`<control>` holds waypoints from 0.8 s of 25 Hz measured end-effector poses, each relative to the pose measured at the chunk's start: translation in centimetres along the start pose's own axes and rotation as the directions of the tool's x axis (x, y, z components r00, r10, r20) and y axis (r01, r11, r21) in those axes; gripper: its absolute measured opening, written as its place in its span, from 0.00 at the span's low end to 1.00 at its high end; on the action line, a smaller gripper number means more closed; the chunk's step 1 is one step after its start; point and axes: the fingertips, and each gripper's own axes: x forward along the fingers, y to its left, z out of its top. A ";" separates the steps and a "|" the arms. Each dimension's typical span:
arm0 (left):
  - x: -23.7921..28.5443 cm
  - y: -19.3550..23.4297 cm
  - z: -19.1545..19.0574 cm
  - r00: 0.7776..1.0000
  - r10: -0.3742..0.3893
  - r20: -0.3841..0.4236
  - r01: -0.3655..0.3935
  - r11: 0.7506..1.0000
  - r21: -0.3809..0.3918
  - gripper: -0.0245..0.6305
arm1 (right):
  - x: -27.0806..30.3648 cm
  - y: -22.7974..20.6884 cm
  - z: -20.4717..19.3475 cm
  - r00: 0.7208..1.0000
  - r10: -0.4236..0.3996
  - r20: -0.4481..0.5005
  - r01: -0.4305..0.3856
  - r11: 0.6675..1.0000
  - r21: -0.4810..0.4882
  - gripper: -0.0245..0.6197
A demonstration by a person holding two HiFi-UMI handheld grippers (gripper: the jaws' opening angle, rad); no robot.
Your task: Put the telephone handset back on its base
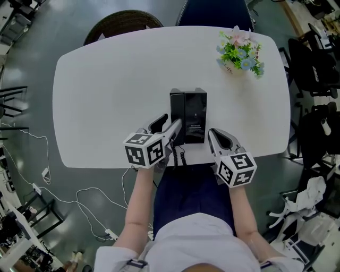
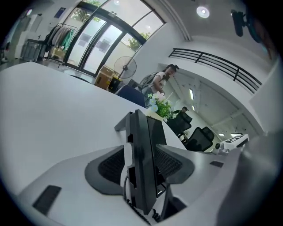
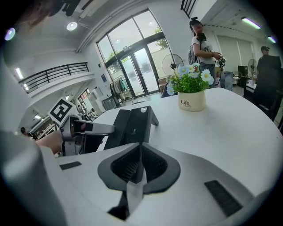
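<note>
The handset (image 1: 177,114) lies along the left side of the base (image 1: 195,114), its long axis running straight away from the person, seemingly seated in its cradle. The left gripper (image 1: 166,126) straddles its near end, jaws spread wide and gripping nothing, so a straight draw-back from the base looks right. The right gripper (image 1: 213,136), closed and empty, sits off the base's near right corner, with the table edge (image 1: 95,162) just behind both.

Pretty airy space: tall glass doors (image 3: 132,62) letting daylight in, a railed balcony (image 3: 53,73) up above, ceiling spotlights (image 2: 203,11). White table (image 1: 106,95) on a grey floor (image 1: 32,64), cables (image 1: 45,172) trailing, black office chairs (image 2: 199,139) nearby.
</note>
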 end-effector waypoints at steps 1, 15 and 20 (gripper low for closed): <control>-0.2 0.1 -0.2 1.000 -0.010 -0.015 0.010 1.000 0.001 0.39 | -0.1 0.0 0.0 1.000 0.000 0.001 0.000 1.000 -0.001 0.10; 0.2 -0.3 -0.9 0.948 -0.315 -0.035 0.309 0.943 -0.127 0.16 | -0.3 -0.4 -0.4 1.000 -0.015 -0.007 0.015 1.000 -0.001 0.10; -0.3 -0.1 -0.8 0.904 -0.422 0.068 0.427 0.882 -0.198 0.15 | -0.3 -0.4 -0.5 1.000 -0.020 -0.008 0.020 1.000 0.003 0.10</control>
